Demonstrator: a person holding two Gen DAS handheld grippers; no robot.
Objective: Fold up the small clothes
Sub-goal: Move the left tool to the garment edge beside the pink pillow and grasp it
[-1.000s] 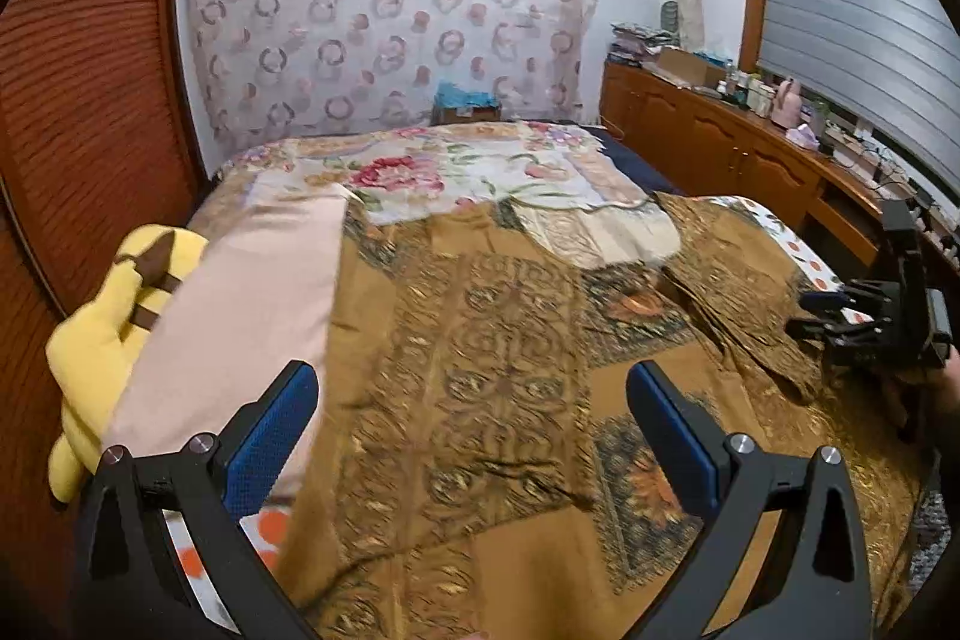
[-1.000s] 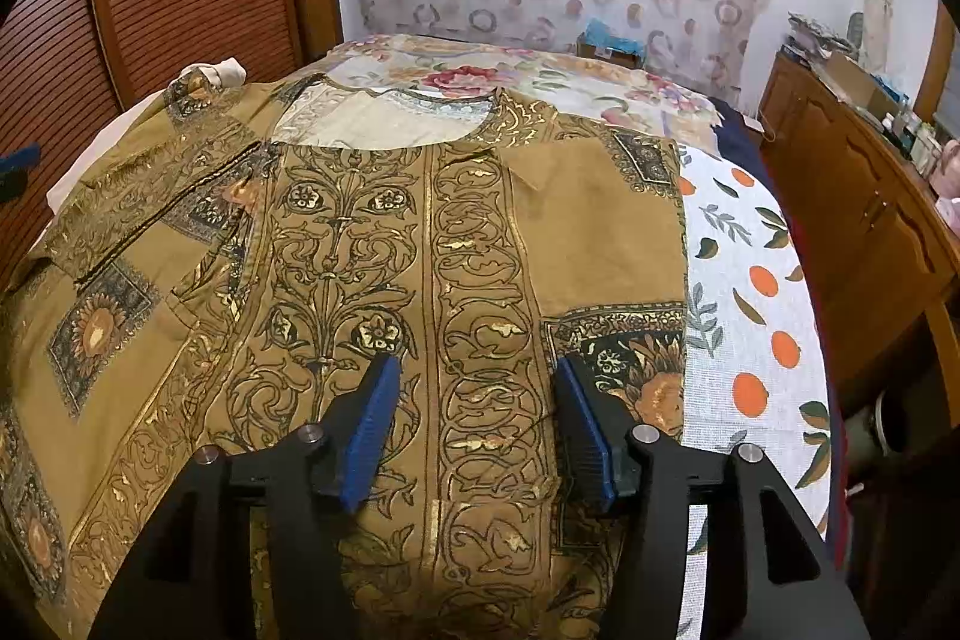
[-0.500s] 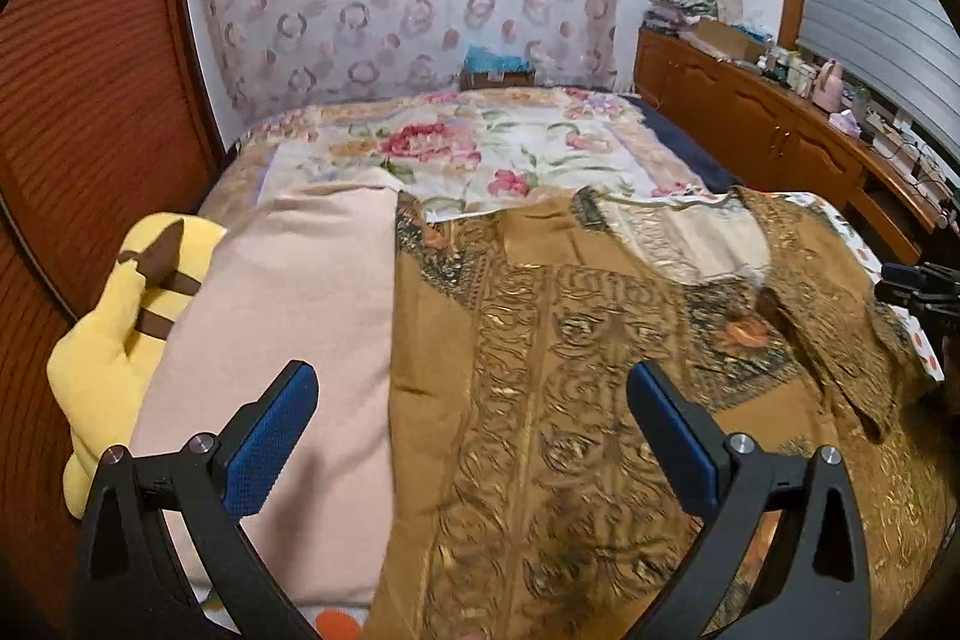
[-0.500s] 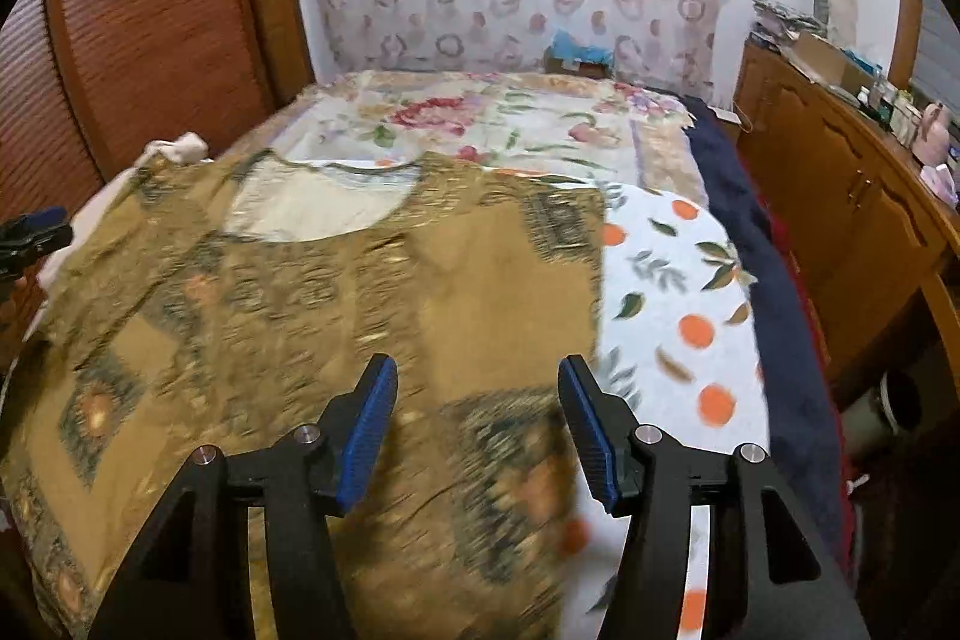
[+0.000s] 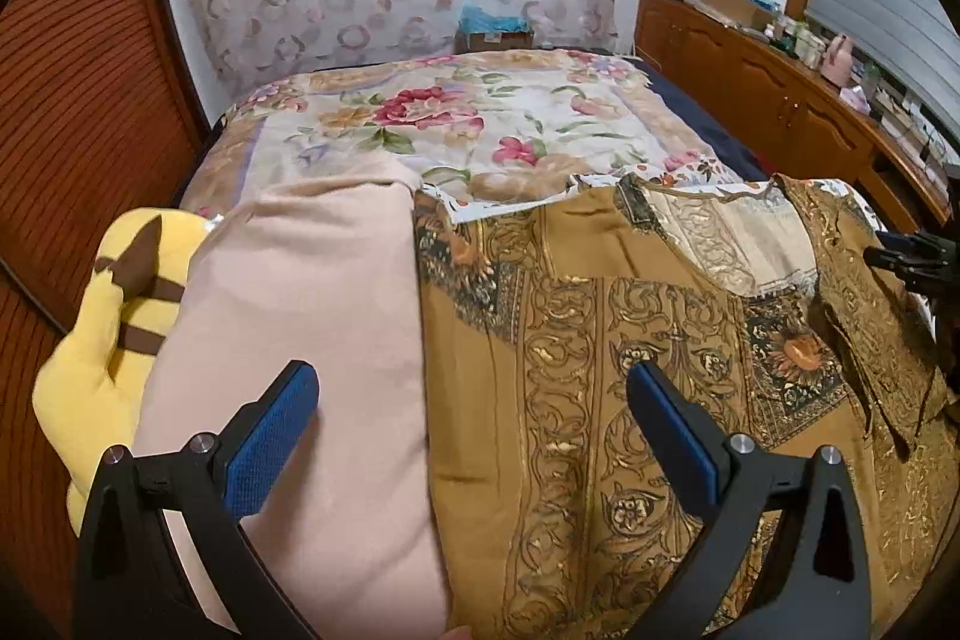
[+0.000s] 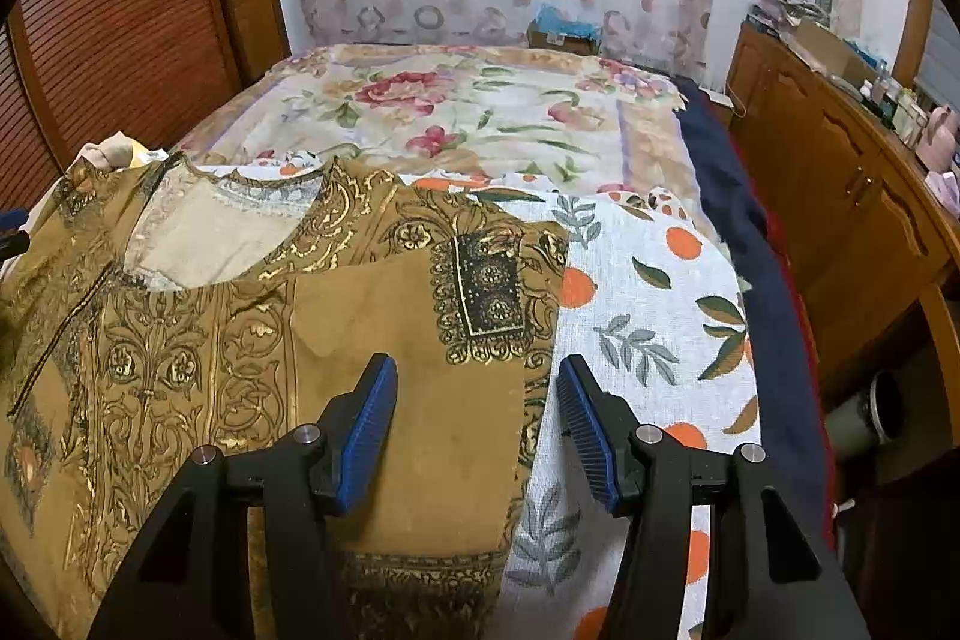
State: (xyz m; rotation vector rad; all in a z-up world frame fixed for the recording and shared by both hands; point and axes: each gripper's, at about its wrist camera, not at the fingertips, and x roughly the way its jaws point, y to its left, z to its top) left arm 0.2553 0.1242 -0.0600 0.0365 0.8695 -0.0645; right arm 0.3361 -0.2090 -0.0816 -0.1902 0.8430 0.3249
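Your brown patterned garment (image 6: 252, 340) lies flat across the frame's lower left, its right edge meeting the orange-print sheet (image 6: 648, 316). Your right gripper (image 6: 477, 424) straddles that edge, fingers apart, empty. Your left gripper (image 5: 474, 436), fingers wide, spans the garment's other edge beside the pink blanket (image 5: 300, 292).

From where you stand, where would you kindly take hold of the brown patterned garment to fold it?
Probably the brown patterned garment by its side edges, each coming from its own side: the right gripper over the sleeve edge by the orange-print sheet, the left gripper over the edge beside the pink blanket.
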